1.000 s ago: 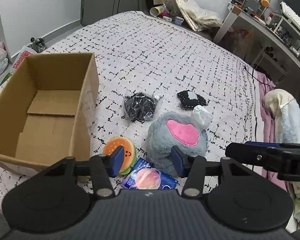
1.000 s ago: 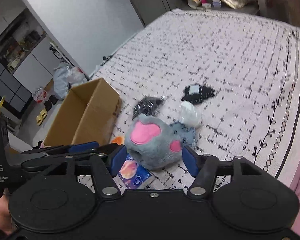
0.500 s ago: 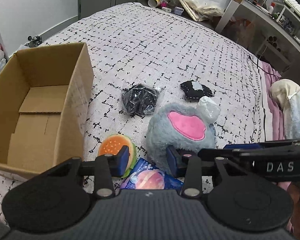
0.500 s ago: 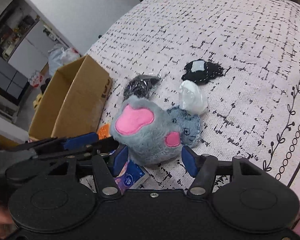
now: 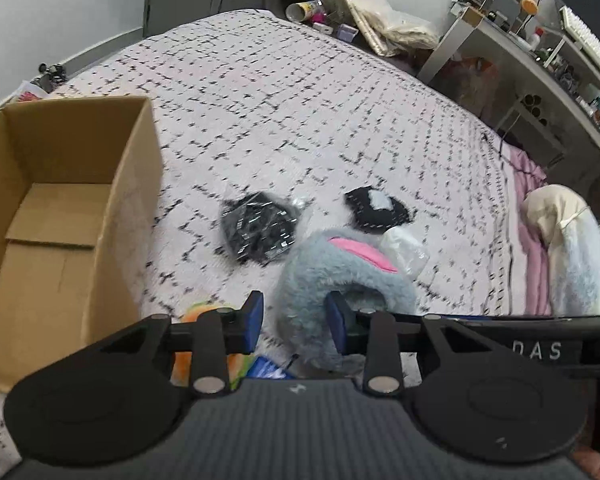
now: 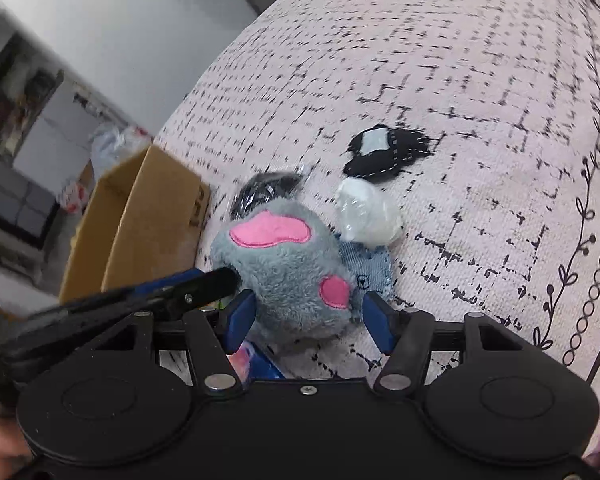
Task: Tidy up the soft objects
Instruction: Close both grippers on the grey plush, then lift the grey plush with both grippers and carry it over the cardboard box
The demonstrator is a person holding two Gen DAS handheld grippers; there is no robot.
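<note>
Between the 2 fingers of the left gripper [image 5: 293, 322], whose jaws are closing, an edge of the grey plush toy [image 5: 340, 268] on the bed [image 5: 300, 100] is seen, not yet pinched. Between the spread, unclamped fingers of the right gripper [image 6: 308, 322] the same toy is framed, with the cardboard box [image 6: 139, 240] beyond its left finger.

On the bed [image 5: 300, 100] the box [image 5: 59, 208] stands left of the plush [image 5: 332, 276], with the wrapped bundle [image 5: 259, 232] and patch [image 5: 376, 210] behind it, the bag [image 6: 368, 212] at its right, and the burger toy [image 5: 203, 312] and packet [image 5: 265, 368] before it.
</note>
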